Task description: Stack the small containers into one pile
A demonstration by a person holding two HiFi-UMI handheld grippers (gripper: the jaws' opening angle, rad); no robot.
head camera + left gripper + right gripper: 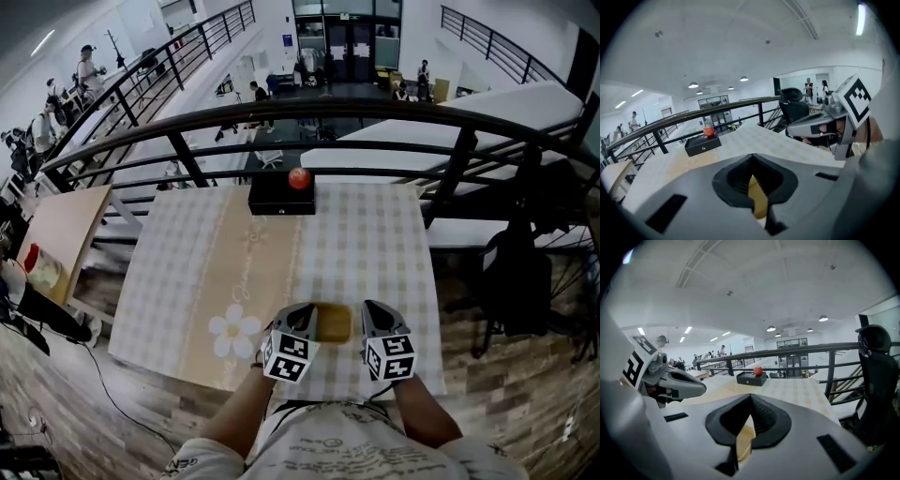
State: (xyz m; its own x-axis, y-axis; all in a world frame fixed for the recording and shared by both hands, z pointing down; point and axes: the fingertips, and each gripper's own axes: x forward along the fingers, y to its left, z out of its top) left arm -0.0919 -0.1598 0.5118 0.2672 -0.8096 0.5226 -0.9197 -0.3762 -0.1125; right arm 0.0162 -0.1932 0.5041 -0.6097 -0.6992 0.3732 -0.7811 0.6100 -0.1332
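Container (334, 323), tan and shallow, sits low centre in the head view over the checked table (187, 272). Left gripper (305, 317) and right gripper (375, 317) flank it, each with jaws closed on a tan edge. 1 black box (279, 197) at upper centre carries 1 red apple (299, 178).

Grey left gripper (303, 317) and right gripper (376, 314) bear black-and-white marker cubes (287, 357).
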